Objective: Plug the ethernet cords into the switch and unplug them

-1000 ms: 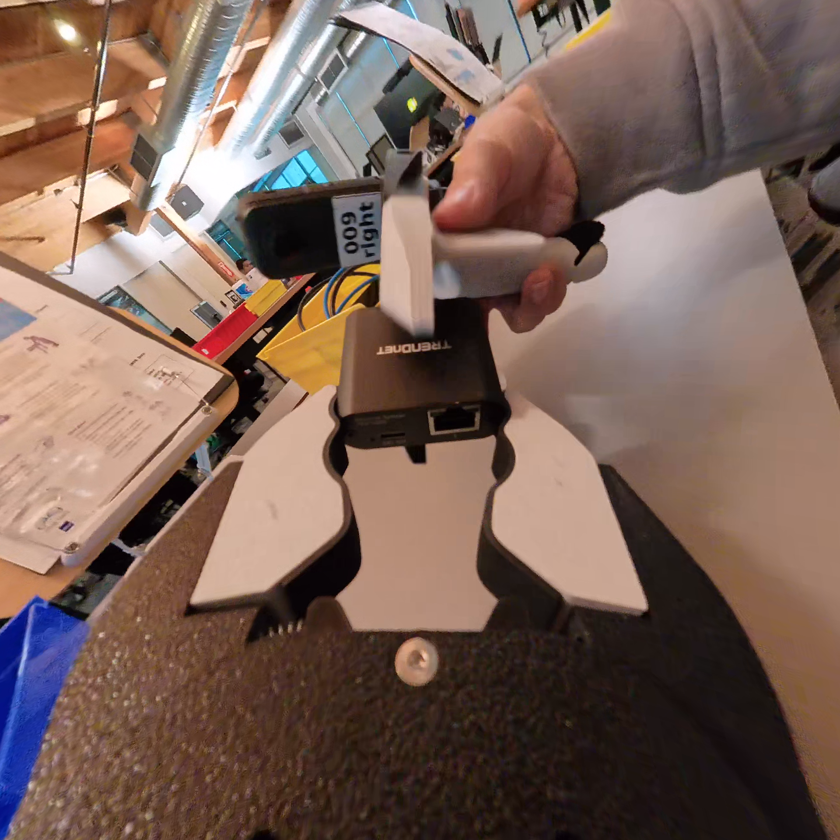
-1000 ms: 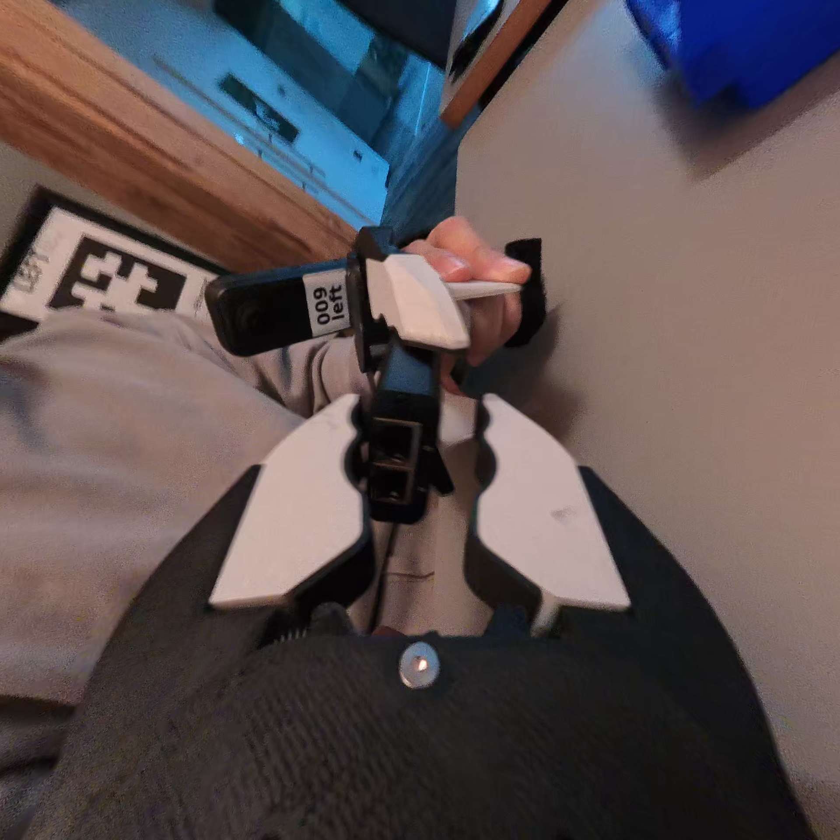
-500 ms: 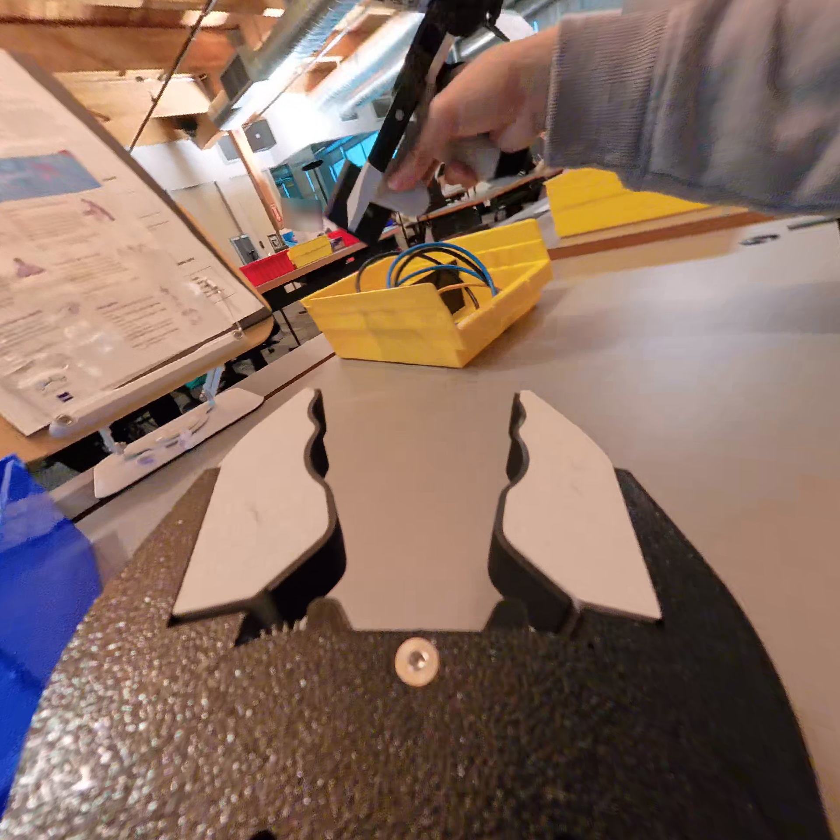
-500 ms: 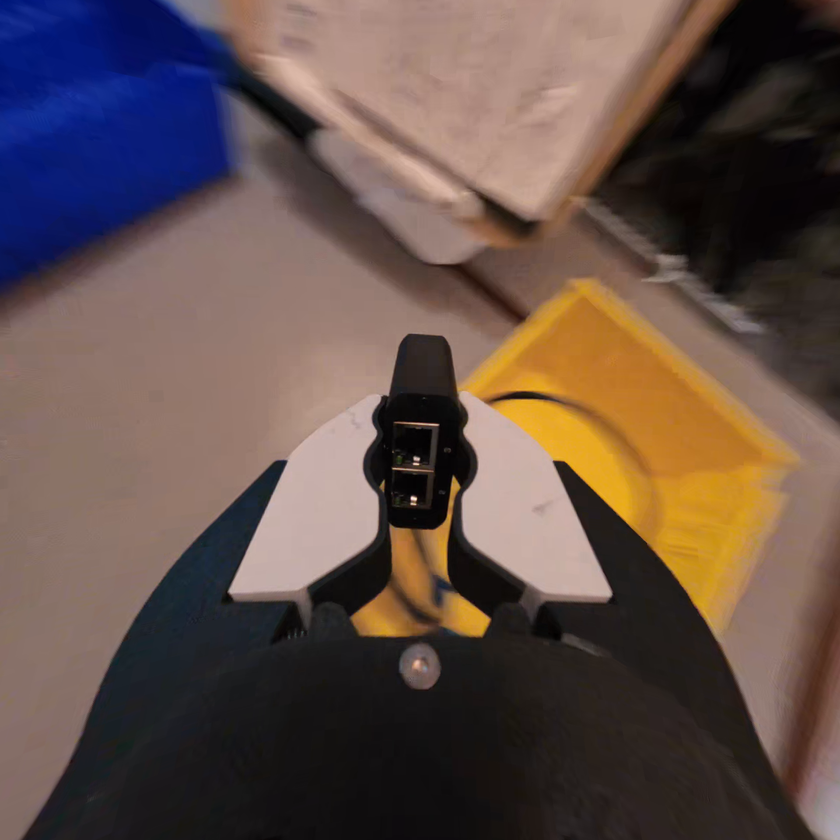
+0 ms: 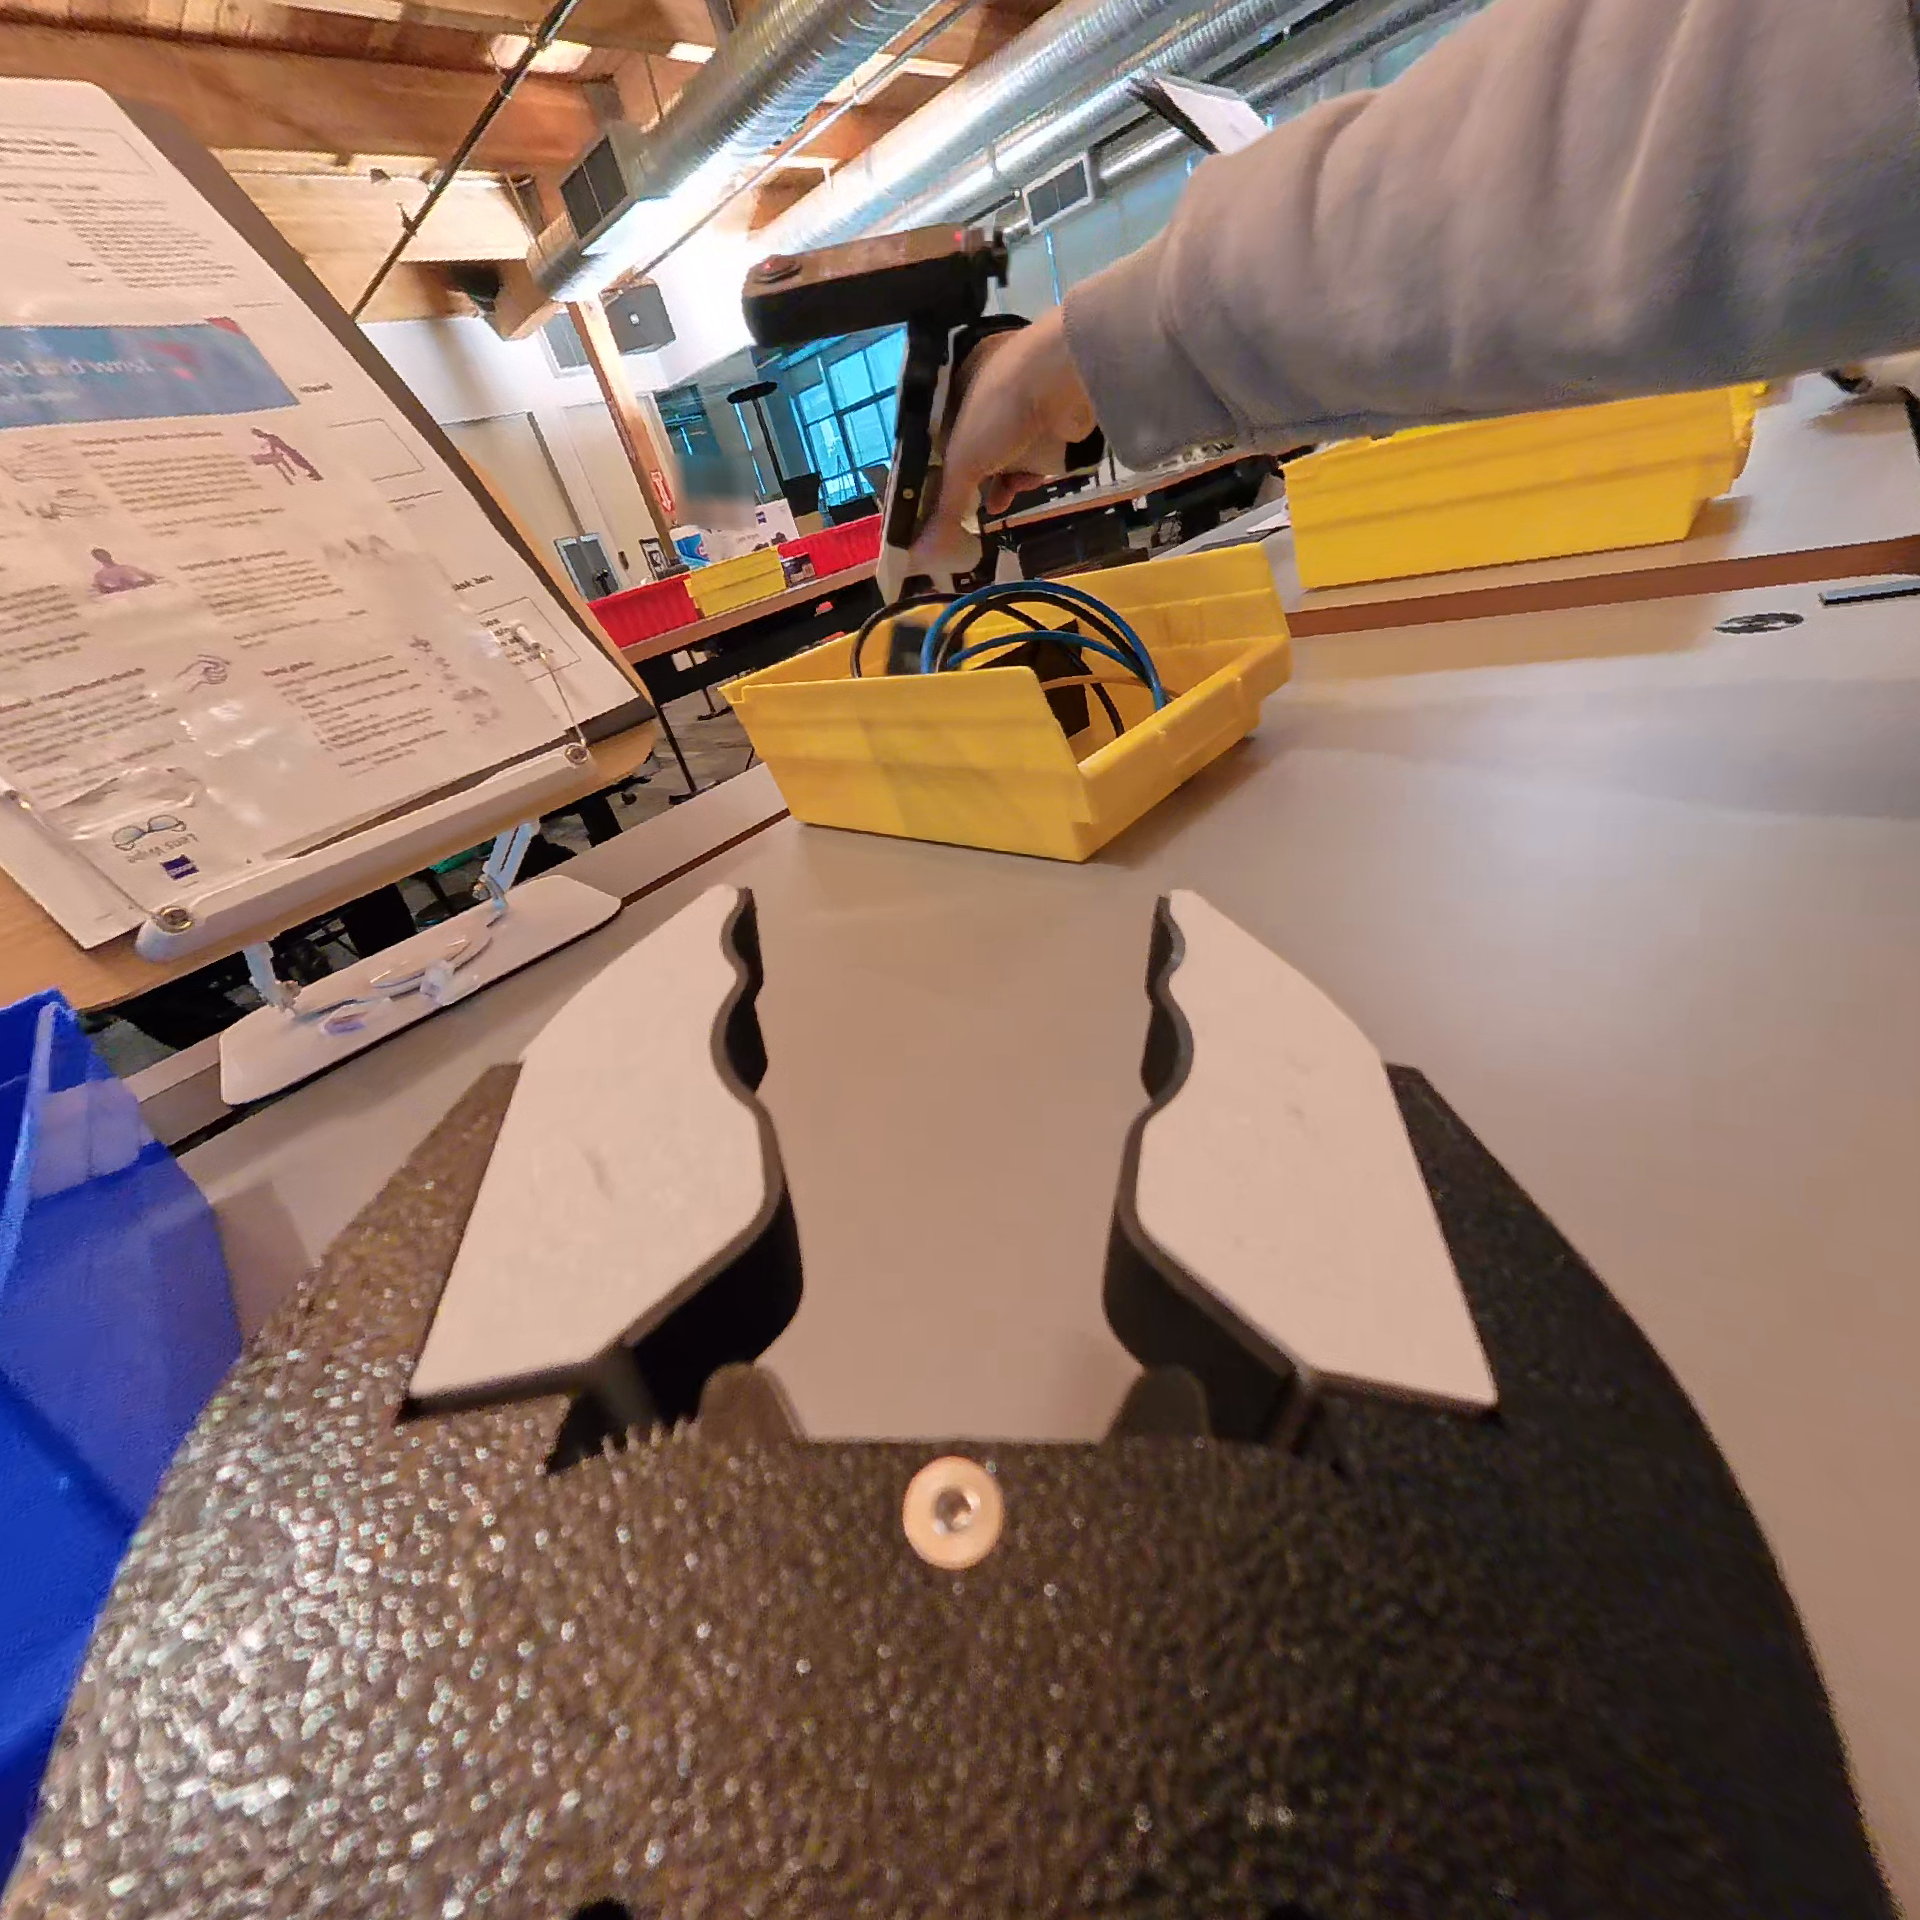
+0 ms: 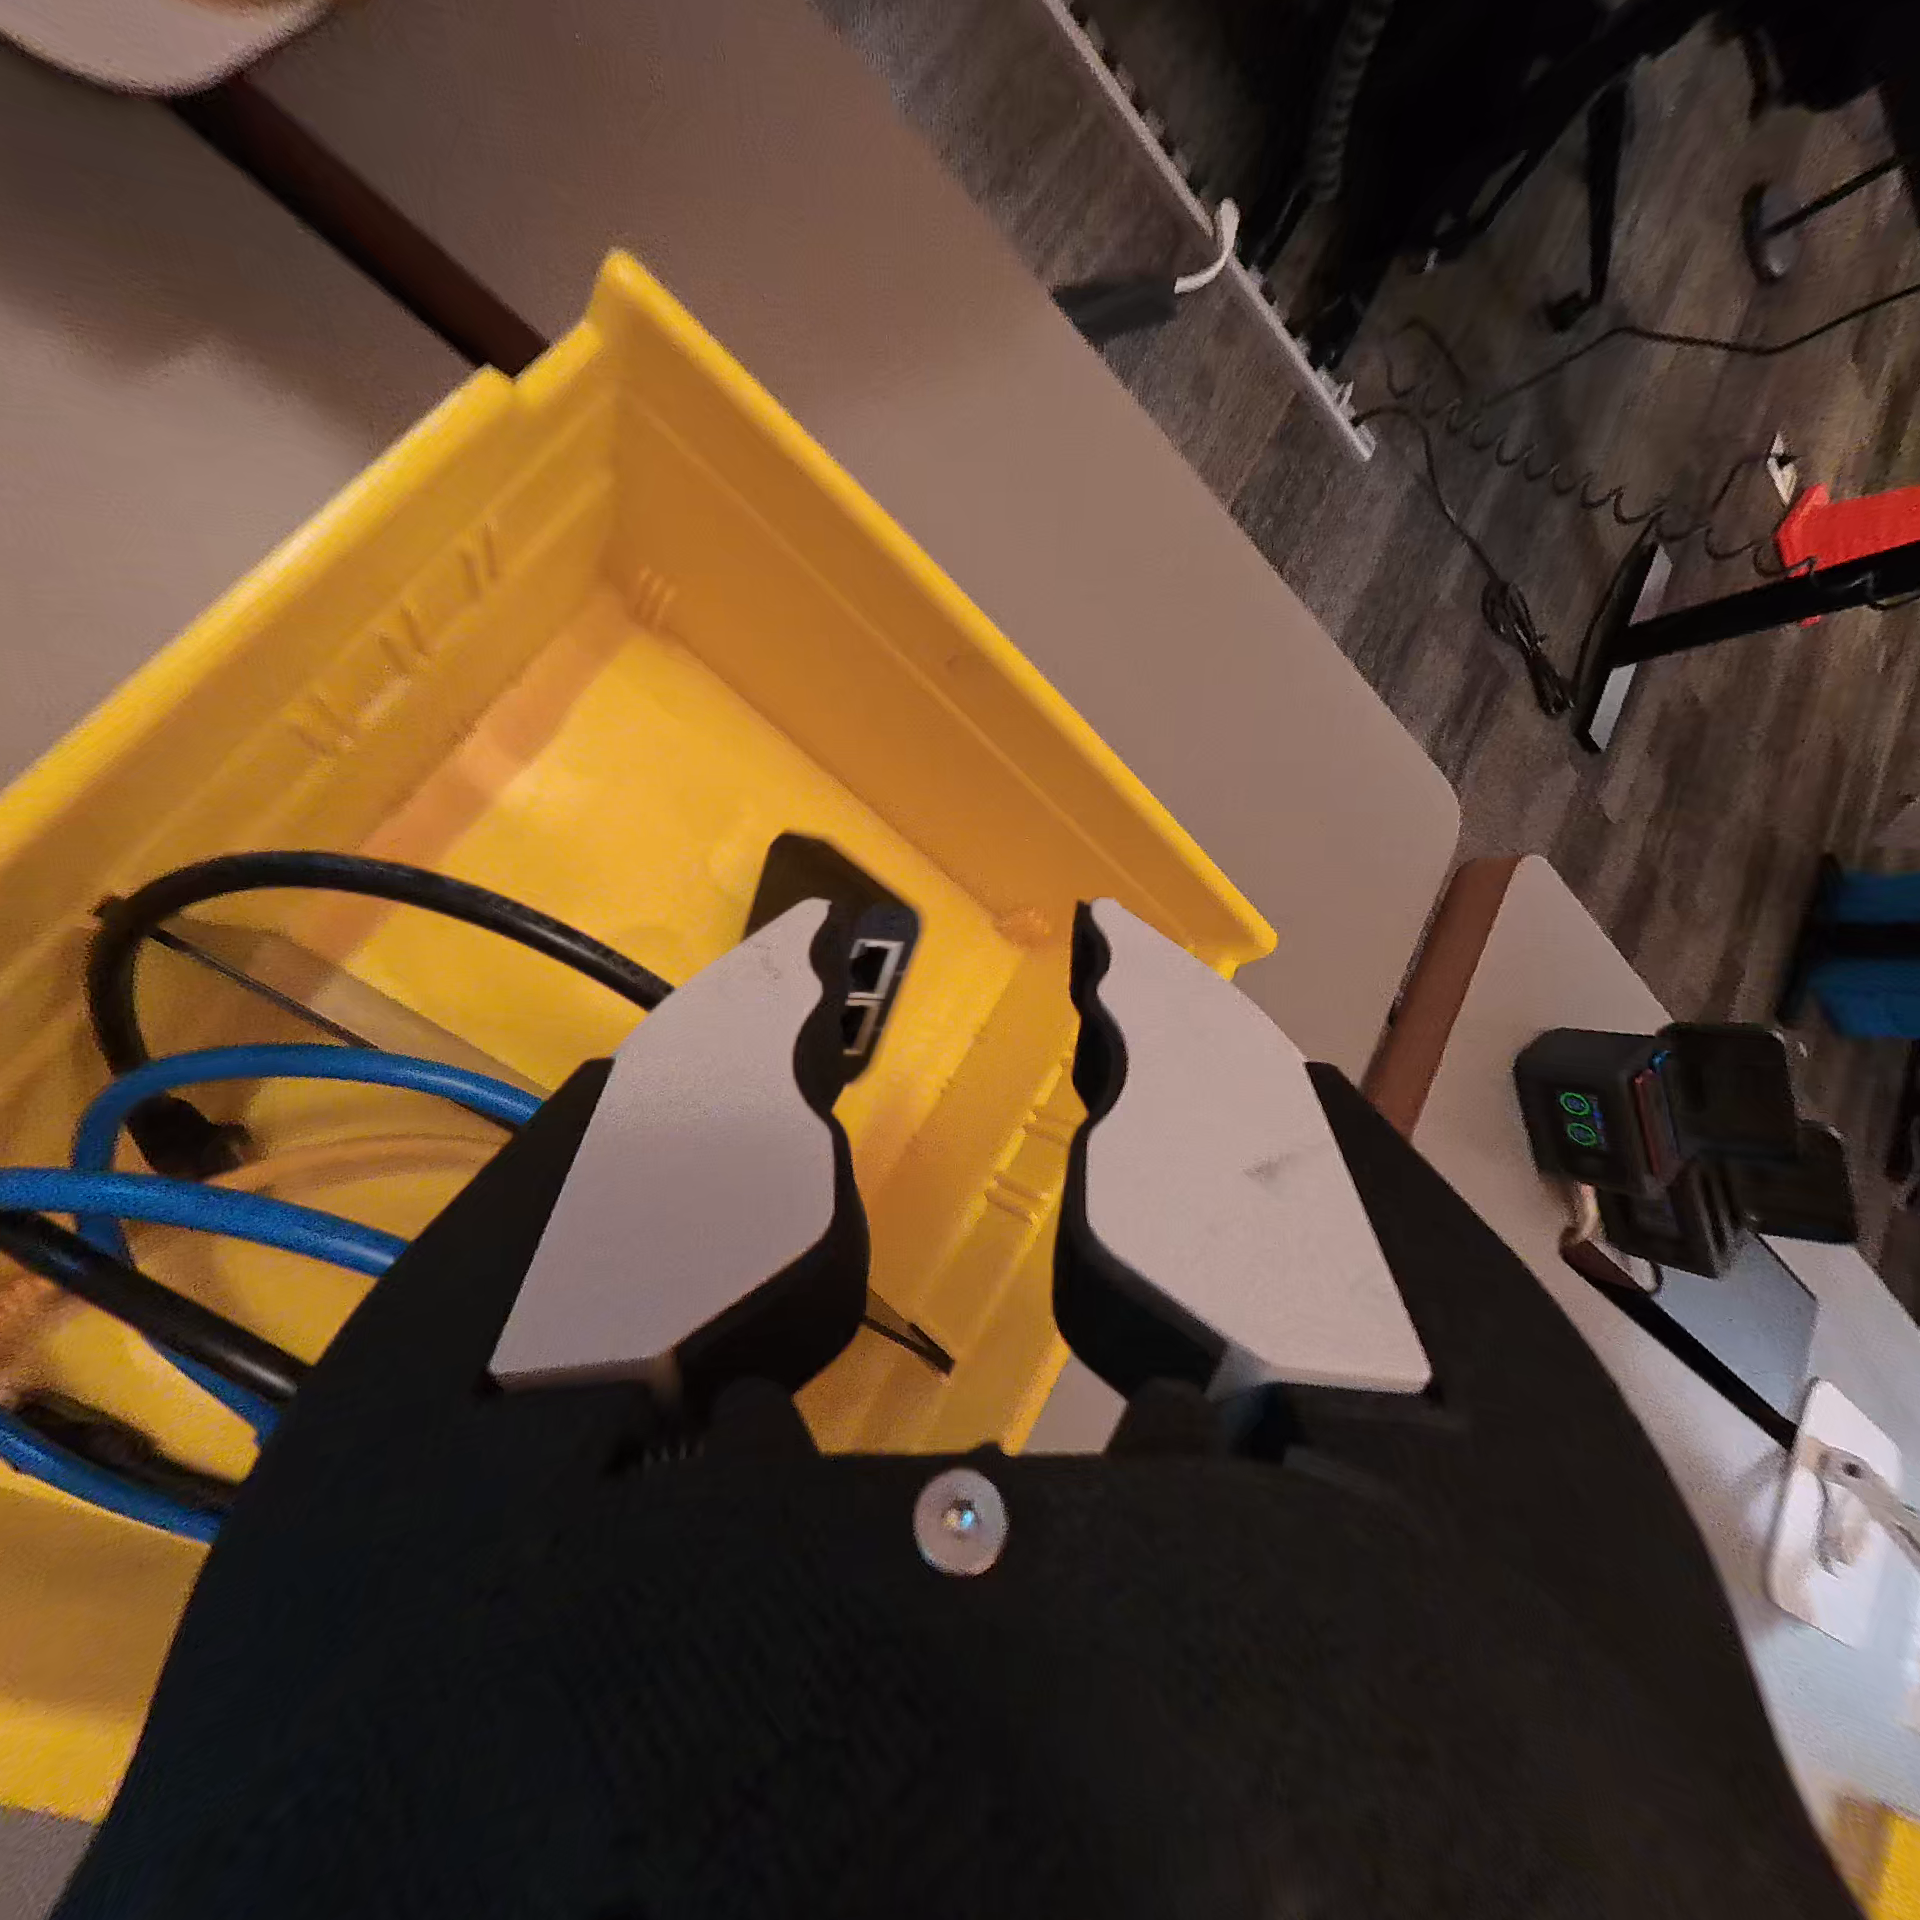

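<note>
The small black switch (image 6: 868,961) with two ports lies inside the yellow bin (image 6: 727,540), beside my right gripper's left finger. My right gripper (image 6: 948,925) is open and empty just above the bin, pointing down into it. A blue ethernet cord (image 6: 260,1070) and a black cord (image 6: 343,878) coil in the bin's left part. My left gripper (image 5: 951,914) is open and empty low over the grey table (image 5: 1558,935), well short of the bin (image 5: 935,758). The left wrist view shows the right gripper (image 5: 914,540) above the bin, held by a hand, and the blue cord (image 5: 1081,613).
A tilted document stand (image 5: 260,520) with a white base stands at the left. A blue bin (image 5: 94,1247) sits at the near left. More yellow bins (image 5: 1507,488) are on the far table. A black device (image 6: 1683,1132) lies on a table at the right; the table edge and floor (image 6: 1558,312) are beyond the bin. The gap from one gripper's tips to the other's is roughly 45 cm.
The left gripper let go of the switch and drew back. The right gripper carried the switch to the yellow bin, opened, and the switch now lies in the bin.
</note>
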A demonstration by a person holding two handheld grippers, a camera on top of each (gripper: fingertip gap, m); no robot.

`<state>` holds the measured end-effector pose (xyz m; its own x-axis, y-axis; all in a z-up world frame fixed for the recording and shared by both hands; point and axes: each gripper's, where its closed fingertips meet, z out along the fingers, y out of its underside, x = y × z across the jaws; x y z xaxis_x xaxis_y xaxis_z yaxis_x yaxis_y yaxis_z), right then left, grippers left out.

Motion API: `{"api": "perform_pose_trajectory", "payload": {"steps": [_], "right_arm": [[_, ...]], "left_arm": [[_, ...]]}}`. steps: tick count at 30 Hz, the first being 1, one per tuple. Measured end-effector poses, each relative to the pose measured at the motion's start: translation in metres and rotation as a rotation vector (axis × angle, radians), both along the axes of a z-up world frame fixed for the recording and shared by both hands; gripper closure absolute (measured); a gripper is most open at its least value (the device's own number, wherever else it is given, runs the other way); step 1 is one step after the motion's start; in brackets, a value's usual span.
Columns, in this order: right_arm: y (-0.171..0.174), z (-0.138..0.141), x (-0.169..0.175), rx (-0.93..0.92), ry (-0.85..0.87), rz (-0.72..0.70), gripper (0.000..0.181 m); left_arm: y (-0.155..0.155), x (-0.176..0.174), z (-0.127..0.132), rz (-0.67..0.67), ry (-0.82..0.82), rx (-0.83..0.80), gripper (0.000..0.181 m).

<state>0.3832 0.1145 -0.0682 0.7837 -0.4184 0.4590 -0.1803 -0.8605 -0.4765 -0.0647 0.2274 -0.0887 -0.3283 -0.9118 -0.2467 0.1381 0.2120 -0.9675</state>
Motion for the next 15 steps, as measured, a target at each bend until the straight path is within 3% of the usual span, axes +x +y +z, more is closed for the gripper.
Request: {"api": "perform_pose_trajectory", "payload": {"steps": [7, 15], "right_arm": [[-0.002, 0.035, -0.025, 0.075, -0.152, -0.037, 0.125], [0.005, 0.052, -0.122, 0.212, -0.238, -0.027, 0.109]], "left_arm": [[0.008, 0.000, 0.004, 0.017, -0.009, -0.049, 0.112], [0.016, 0.003, 0.000, 0.042, 0.041, -0.071, 0.112]]}}
